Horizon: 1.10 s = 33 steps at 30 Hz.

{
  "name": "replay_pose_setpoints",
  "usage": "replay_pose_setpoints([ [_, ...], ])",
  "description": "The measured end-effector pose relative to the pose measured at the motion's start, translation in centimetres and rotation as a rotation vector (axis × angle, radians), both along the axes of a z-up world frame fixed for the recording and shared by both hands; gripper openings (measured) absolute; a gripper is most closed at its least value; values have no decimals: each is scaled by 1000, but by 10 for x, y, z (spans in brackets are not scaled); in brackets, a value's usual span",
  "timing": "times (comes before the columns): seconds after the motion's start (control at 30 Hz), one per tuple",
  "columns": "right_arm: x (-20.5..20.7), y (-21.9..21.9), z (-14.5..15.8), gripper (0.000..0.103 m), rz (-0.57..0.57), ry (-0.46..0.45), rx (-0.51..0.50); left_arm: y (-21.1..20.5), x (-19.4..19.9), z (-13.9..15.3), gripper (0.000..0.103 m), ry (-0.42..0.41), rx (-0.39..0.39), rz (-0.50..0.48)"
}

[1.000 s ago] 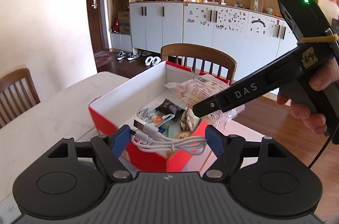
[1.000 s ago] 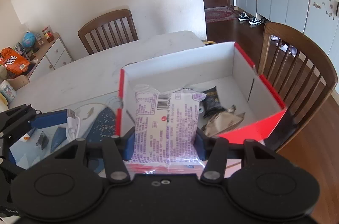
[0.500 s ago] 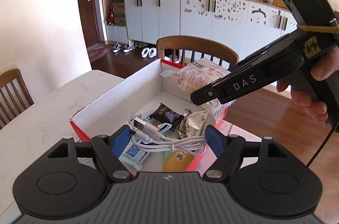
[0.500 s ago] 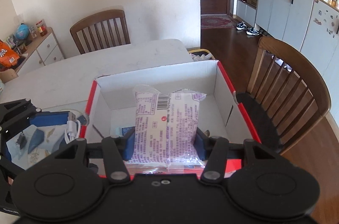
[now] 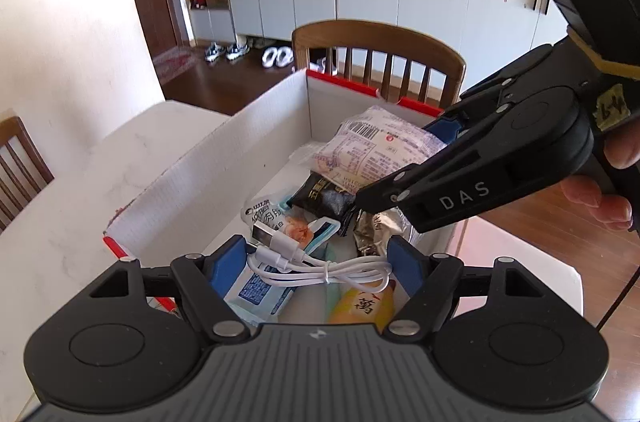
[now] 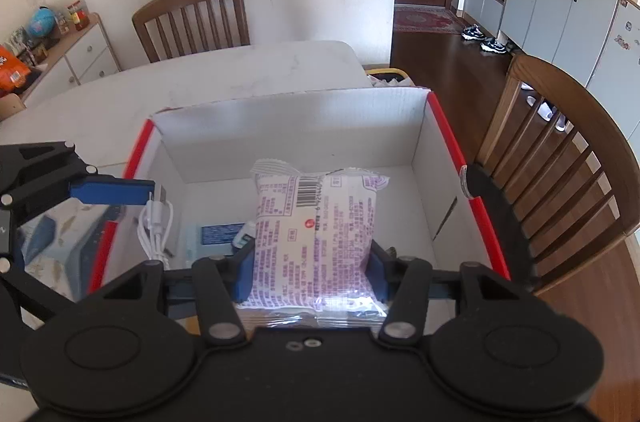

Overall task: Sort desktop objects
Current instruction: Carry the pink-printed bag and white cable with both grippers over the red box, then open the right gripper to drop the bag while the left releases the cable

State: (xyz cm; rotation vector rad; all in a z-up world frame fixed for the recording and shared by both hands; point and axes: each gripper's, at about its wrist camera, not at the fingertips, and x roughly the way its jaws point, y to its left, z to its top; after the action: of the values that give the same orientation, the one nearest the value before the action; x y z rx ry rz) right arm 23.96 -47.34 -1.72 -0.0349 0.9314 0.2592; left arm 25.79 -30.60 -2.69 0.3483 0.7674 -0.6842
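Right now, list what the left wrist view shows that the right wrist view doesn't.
Left wrist only: a black snack packet and a yellow packet in the box, plus the hand holding the right claw.
Right wrist only: the side cabinet with a globe.
Both: the red-edged box, the white cable in the left claw, and the purple-printed snack pack.

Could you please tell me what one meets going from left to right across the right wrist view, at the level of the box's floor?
left gripper → coiled white cable → blue-labelled packet → purple-printed snack packet → box's red-edged right wall → wooden chair
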Motion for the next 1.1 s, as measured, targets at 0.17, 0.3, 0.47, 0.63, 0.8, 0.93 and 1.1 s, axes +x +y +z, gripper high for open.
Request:
replay_pose_setpoints([
  [0.17,14,-3,-10,53,4,15,2,-4,13,-9,77,32,37,-8],
  [0.3,20,-2,-19,53,25,24,-13,-10,20,-17,77,49,72,-21],
  [0.47,28,-3,-32,53,28,41,-38,-18,29,-30,77,77,113,-36],
  [0.63,40,-9,-40,53,14,77,-18,-20,39,-40,77,114,132,-13],
  [0.8,45,-5,-47,53,18,94,-46,-24,48,-47,77,129,161,-4],
  [0.93,45,-10,-49,53,12,93,-28,-31,55,-54,77,158,188,4],
  [1.1,44,-15,-53,54,8,94,-37,-40,59,-60,77,171,226,-6],
])
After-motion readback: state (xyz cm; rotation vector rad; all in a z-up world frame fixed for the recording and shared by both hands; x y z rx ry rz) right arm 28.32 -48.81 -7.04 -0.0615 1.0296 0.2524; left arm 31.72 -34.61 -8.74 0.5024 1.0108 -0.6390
